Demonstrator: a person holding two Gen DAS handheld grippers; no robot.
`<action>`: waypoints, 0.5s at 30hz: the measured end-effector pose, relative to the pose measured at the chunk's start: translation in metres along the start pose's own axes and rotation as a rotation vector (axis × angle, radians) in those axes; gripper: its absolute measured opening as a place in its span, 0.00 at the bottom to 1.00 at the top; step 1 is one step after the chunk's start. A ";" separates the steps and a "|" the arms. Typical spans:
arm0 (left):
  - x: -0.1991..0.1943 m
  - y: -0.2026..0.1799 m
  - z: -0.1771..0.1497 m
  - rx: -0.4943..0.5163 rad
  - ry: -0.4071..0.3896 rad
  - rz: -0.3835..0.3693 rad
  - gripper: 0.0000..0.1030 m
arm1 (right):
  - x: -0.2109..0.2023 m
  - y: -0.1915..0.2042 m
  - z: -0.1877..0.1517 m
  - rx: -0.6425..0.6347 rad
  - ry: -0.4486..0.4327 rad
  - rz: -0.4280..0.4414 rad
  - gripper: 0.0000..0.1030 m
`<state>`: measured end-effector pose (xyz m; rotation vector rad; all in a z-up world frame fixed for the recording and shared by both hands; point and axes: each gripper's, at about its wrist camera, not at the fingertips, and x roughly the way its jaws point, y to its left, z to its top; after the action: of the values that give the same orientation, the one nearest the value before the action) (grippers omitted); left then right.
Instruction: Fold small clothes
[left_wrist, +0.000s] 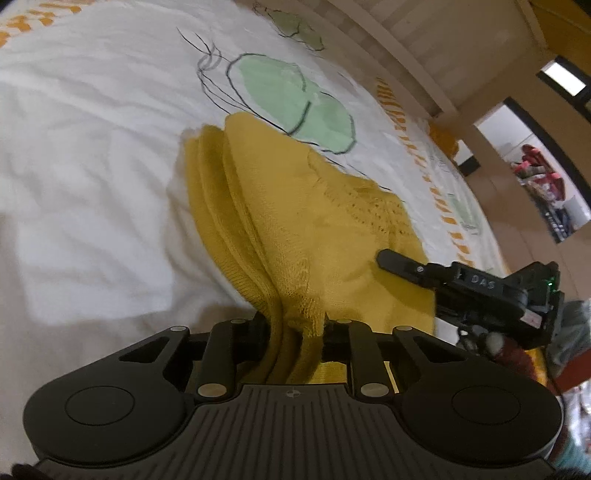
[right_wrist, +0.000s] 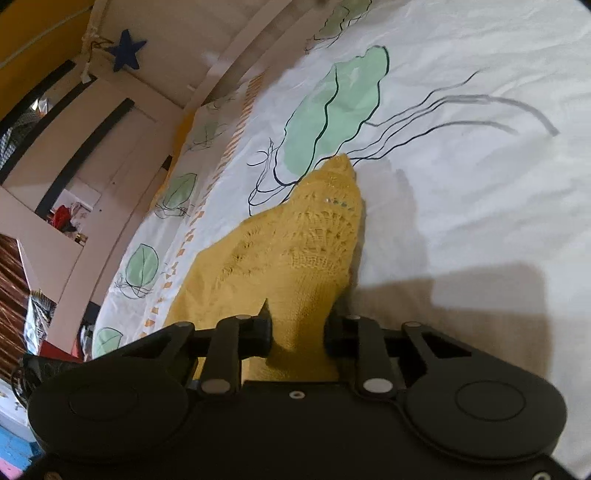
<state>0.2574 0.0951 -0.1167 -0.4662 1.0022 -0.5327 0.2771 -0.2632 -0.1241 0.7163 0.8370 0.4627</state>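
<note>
Only the left wrist view shows stacked folds of the yellow knit garment (left_wrist: 295, 229); the left hand-held gripper (left_wrist: 295, 328) and the right hand-held gripper (right_wrist: 298, 326) each clamp it.

left hand-held gripper (left_wrist: 295, 332): jaws clamped on stacked folds of yellow knitted garment (left_wrist: 295, 221) | garment: lies on white bedsheet (left_wrist: 92, 147) with green leaf prints | right hand-held gripper (left_wrist: 391, 260): finger tip resting on the garment's right side

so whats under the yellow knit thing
The yellow knit garment lies on a white bedsheet printed with green leaves; both grippers pinch its edge. Anything beneath the garment itself is covered.
</note>
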 end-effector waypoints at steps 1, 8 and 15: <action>0.000 -0.003 -0.004 -0.009 0.008 -0.009 0.20 | -0.005 0.001 0.000 -0.002 0.005 -0.012 0.32; -0.003 -0.035 -0.054 -0.028 0.076 -0.043 0.20 | -0.057 -0.002 -0.025 -0.005 0.044 -0.074 0.32; -0.015 -0.047 -0.097 -0.030 0.075 -0.022 0.19 | -0.096 -0.010 -0.055 0.041 0.021 -0.088 0.34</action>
<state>0.1560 0.0560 -0.1239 -0.4873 1.0793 -0.5594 0.1773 -0.3088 -0.1089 0.7100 0.8966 0.3756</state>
